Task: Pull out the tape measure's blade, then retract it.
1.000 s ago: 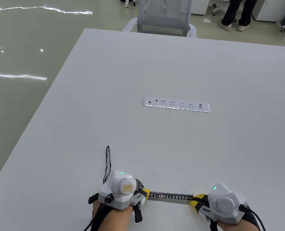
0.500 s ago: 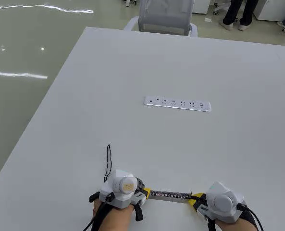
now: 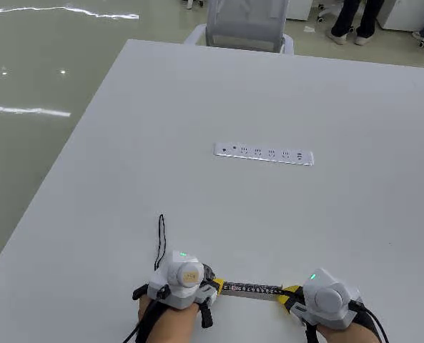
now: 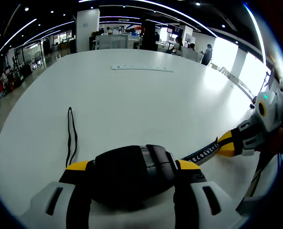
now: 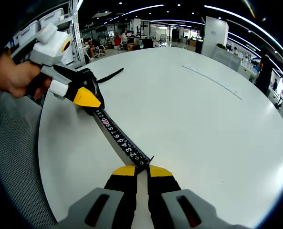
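Observation:
A black tape measure case (image 4: 131,174) sits clamped between the yellow-tipped jaws of my left gripper (image 4: 131,167), near the table's front edge (image 3: 209,284). Its black wrist strap (image 3: 160,240) trails away over the table. The blade (image 3: 251,289) runs out to the right, numbers showing (image 5: 118,137). My right gripper (image 5: 137,171) is shut on the blade's end hook; in the head view this gripper (image 3: 290,298) is at the bottom right. The blade spans a short gap between the two grippers, just above the white table (image 3: 269,93).
A white power strip (image 3: 264,153) lies across the middle of the table. A grey office chair (image 3: 245,25) stands at the far edge. People stand on the floor beyond, at the top right. The table's left edge drops to a glossy floor.
My right gripper has moved slightly left toward the left one, so the exposed blade is a little shorter. The left gripper and case stay put.

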`<state>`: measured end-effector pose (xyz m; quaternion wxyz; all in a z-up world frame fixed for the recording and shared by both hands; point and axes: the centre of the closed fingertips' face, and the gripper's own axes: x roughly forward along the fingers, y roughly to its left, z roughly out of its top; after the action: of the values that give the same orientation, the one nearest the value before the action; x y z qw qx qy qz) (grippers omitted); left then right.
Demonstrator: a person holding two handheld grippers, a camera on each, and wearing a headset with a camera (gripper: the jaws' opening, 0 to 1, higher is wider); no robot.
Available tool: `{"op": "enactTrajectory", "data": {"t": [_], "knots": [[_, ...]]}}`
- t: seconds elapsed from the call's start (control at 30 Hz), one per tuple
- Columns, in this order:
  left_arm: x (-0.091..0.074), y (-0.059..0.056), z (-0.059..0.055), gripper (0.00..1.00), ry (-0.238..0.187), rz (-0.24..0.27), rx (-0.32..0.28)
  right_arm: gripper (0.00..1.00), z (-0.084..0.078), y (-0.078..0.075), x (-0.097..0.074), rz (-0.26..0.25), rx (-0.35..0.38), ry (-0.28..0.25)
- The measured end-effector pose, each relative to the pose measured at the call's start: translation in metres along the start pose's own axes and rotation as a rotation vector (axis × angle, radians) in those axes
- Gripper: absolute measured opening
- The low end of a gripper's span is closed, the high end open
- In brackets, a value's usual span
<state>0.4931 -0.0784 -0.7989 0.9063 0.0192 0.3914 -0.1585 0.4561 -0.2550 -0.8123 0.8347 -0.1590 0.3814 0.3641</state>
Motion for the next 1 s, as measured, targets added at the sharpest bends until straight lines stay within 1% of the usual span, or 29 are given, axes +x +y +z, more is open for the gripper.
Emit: {"op": "enactTrajectory", "data": {"t": [0.37,1.0], "knots": [[0.0014,-0.0002,0.0003,0.68,0.001,-0.001,0.000,0.06,0.0019,0.0010,0.0047,0.004,-0.002,0.000],[0.0005,-0.0005,-0.0002,0.68,0.004,-0.004,0.002,0.06,0.0066,0.0079,0.0078,0.020,-0.002,0.003]]}}
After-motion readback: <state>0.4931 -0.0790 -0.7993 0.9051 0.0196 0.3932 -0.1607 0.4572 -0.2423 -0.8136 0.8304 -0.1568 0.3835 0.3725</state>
